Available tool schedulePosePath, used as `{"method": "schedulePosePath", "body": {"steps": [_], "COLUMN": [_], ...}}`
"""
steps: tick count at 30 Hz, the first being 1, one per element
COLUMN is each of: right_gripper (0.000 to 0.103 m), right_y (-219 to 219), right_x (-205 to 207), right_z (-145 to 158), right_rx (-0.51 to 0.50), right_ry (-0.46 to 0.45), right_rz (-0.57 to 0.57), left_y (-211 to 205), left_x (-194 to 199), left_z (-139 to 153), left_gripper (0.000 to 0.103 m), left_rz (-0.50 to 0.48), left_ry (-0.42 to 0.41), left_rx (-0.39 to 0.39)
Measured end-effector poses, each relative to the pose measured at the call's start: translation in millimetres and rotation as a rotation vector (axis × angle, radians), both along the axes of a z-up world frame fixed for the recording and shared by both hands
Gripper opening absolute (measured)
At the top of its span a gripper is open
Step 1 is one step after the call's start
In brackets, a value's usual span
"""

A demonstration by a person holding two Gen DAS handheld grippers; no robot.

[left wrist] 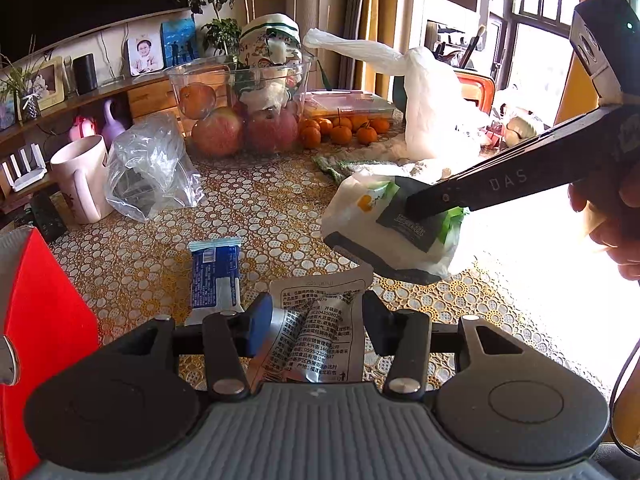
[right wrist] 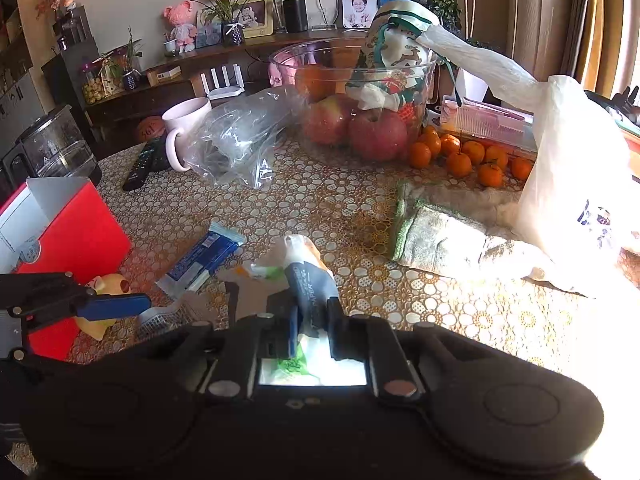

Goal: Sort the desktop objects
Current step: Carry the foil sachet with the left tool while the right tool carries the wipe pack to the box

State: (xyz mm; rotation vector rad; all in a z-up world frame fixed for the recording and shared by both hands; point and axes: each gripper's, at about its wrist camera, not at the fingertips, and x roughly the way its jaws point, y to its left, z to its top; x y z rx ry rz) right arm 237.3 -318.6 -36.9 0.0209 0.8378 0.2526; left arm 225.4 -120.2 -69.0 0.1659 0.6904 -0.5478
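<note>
Both grippers are loaded over a cluttered table (left wrist: 280,208) covered in a patterned lace cloth. The right gripper (right wrist: 312,320) is clenched on a tissue pack (right wrist: 308,280), its white, green and dark wrapper pinched between the jaws and, seen from the left wrist camera, hanging clear of the cloth with its loose end drooping. The left gripper (left wrist: 316,320) holds a crumpled silver pouch (left wrist: 320,328) printed with black text; its blue pad presses one side and the black pad the other, the jaws standing only as wide as the creased foil demands.

Each hand appears to have claimed one piece of litter, a sensible split for a sorting job with scraps scattered across the cloth. A blue wrapper (left wrist: 216,276) lies flat on the table just beside the left gripper, not yet collected. The open red box (right wrist: 72,236) at the table's left edge looks the likely destination, though that is a guess. A small yellow toy (right wrist: 104,300) sits beside it.

Further back stand a pink mug (left wrist: 80,180), a clear plastic bag (left wrist: 148,168), a bowl (left wrist: 240,92) of apples, a row of tangerines (left wrist: 344,128), a folded green cloth (right wrist: 440,240) and a white bag (right wrist: 572,168), all untouched. Soft wrappers may slip from a light pinch.
</note>
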Motion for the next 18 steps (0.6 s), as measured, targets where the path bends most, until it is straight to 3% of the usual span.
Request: {"method": "schedulePosePath", "body": {"steps": [7,18], "right_gripper": [0.012,0.012], "right_y": [0.2,19.5], "right_x": [-30.6,-76.4], "right_z": [8.5,49.3], "right_rx": [-0.003,0.022], "right_ry": [0.007,-0.038], "right_rz": [-0.004,0.023], "left_y": [6.6,40.0], "left_x": [-23.2,-64.4], "left_z": [18.1,58.6], "left_gripper": [0.047,0.047], "left_rz": [0.0,0.03], "left_ry": [-0.013,-0.054], "left_rx": [-0.014,-0.036]}}
